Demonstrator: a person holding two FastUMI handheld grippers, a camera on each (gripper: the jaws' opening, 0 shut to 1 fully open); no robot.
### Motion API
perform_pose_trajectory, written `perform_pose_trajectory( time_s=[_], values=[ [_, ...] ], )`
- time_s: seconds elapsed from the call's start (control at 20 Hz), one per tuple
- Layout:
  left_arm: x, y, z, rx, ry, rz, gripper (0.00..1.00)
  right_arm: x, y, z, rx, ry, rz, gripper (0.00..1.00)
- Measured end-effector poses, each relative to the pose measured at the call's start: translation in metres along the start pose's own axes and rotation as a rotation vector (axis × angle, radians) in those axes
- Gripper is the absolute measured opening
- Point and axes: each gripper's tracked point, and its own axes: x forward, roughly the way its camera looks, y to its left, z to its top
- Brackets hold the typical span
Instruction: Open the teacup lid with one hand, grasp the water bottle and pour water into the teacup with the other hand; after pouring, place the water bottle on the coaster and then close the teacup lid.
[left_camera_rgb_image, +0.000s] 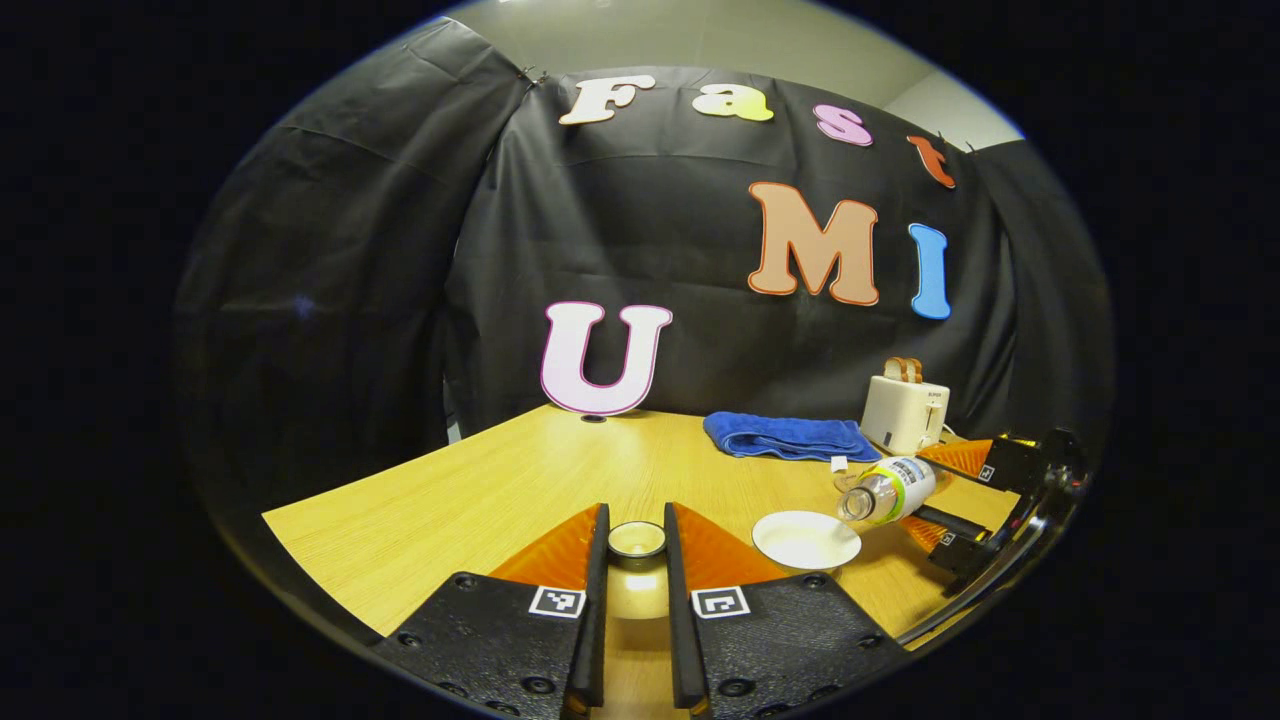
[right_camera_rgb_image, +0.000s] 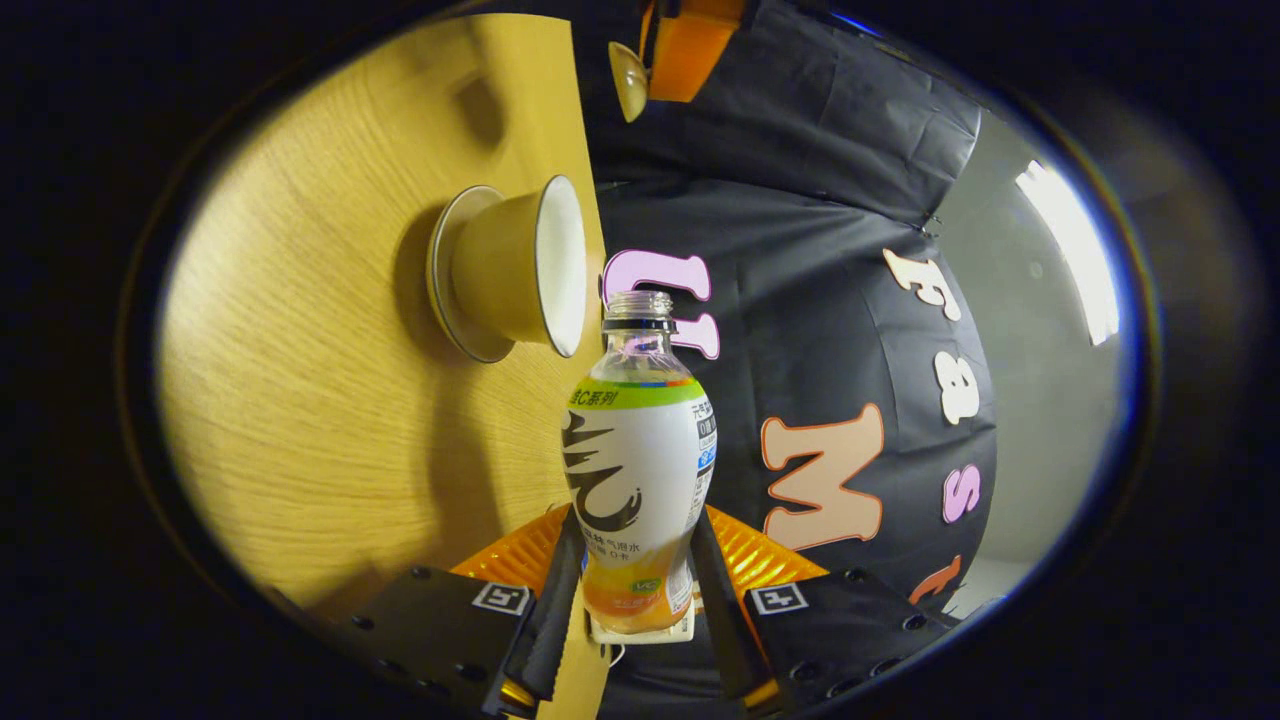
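Note:
The teacup lid (left_camera_rgb_image: 637, 542) is pinched between the fingertips of my left gripper (left_camera_rgb_image: 635, 520), lifted above the wooden table (left_camera_rgb_image: 450, 500). The open teacup (left_camera_rgb_image: 805, 540) stands on its saucer to the right of it. My right gripper (left_camera_rgb_image: 935, 495) is shut on the uncapped water bottle (left_camera_rgb_image: 890, 490), tilted on its side with the mouth just above the cup's rim. In the right gripper view, the bottle (right_camera_rgb_image: 640, 460) sits between the fingers of my right gripper (right_camera_rgb_image: 636, 525), its mouth close to the teacup (right_camera_rgb_image: 520, 265) on its saucer (right_camera_rgb_image: 440, 270). My left gripper (right_camera_rgb_image: 685, 40) holds the lid (right_camera_rgb_image: 628, 80) beyond. No stream of water is discernible.
A folded blue towel (left_camera_rgb_image: 790, 437) lies at the back of the table, with a white toaster (left_camera_rgb_image: 905, 410) holding toast to its right. The table's left half is bare wood. Black cloth walls close in the booth behind.

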Motion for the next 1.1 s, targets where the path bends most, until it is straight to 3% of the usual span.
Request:
perform_pose_trajectory(
  time_s=[1.1],
  values=[
    [-0.003, -0.002, 0.003, -0.012, 0.0, -0.011, 0.24, -0.006, -0.004, 0.011, -0.407, -0.08, -0.07, 0.64]
  ],
)
